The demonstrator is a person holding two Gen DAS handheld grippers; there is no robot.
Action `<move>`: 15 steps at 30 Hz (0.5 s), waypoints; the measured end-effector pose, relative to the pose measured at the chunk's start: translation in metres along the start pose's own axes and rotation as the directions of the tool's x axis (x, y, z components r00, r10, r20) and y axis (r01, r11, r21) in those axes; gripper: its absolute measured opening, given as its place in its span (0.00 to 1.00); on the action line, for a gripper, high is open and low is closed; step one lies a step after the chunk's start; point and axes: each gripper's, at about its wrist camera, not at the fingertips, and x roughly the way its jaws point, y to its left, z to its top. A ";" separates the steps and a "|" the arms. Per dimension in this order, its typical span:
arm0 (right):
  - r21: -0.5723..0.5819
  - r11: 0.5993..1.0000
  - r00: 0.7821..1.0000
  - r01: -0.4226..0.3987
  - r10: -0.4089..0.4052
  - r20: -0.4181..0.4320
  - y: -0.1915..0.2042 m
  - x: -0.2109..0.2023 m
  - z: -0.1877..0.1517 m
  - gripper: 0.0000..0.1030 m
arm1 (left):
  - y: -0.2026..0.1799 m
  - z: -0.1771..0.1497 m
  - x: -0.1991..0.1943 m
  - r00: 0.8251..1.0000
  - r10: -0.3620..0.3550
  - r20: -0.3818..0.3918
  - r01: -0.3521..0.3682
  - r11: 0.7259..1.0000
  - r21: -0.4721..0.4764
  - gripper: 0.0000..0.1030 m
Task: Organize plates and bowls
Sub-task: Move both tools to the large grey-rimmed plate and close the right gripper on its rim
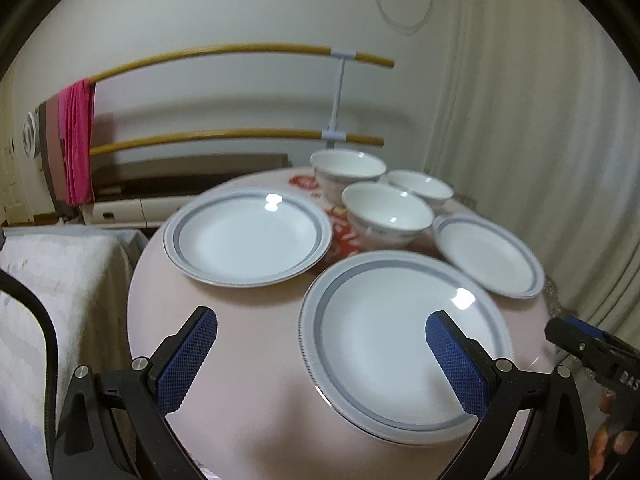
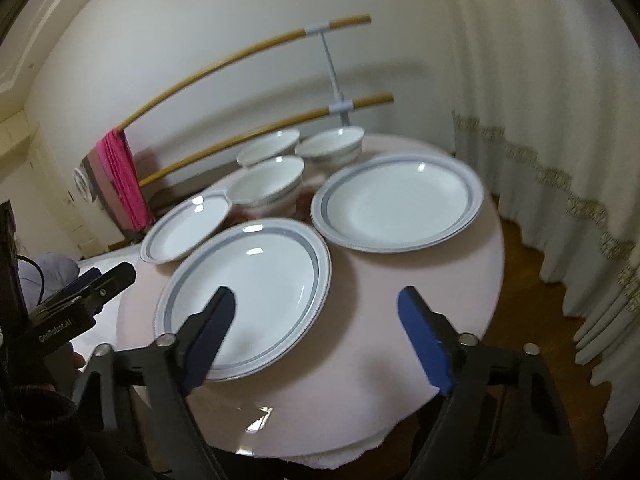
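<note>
Three white plates with grey rims and three white bowls sit on a round pink table. In the left wrist view, the near plate (image 1: 404, 344) lies under my open left gripper (image 1: 320, 320), a second plate (image 1: 248, 236) is at far left, a third (image 1: 488, 254) at right, and the bowls (image 1: 386, 212) cluster behind. In the right wrist view, my open right gripper (image 2: 316, 300) hovers over the table's front, its left finger above the near plate (image 2: 248, 292). A plate (image 2: 396, 200) lies far right, another (image 2: 188, 224) at left, bowls (image 2: 268, 184) behind. Both grippers are empty.
A two-rail wooden rack (image 1: 240, 52) with a pink cloth (image 1: 76, 140) stands behind the table. White curtains (image 2: 560, 120) hang at the right. A cloth-covered surface (image 1: 52, 272) sits left of the table. The table edge (image 2: 496, 280) drops to wooden floor.
</note>
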 end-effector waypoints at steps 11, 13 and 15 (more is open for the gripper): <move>0.045 0.998 0.985 -0.051 0.058 -0.163 -0.014 0.055 0.008 0.42 | 0.022 0.009 0.059 0.985 -0.038 -0.170 0.036 0.999 -0.018 0.78; 0.055 0.996 0.980 -0.068 0.077 -0.182 -0.014 0.060 0.008 0.36 | 0.026 0.008 0.066 0.977 -0.058 -0.204 0.054 0.998 -0.025 0.78; 0.056 0.996 0.976 -0.076 0.086 -0.201 -0.013 0.065 0.009 0.29 | 0.029 0.010 0.074 0.973 -0.072 -0.222 0.065 0.997 -0.035 0.78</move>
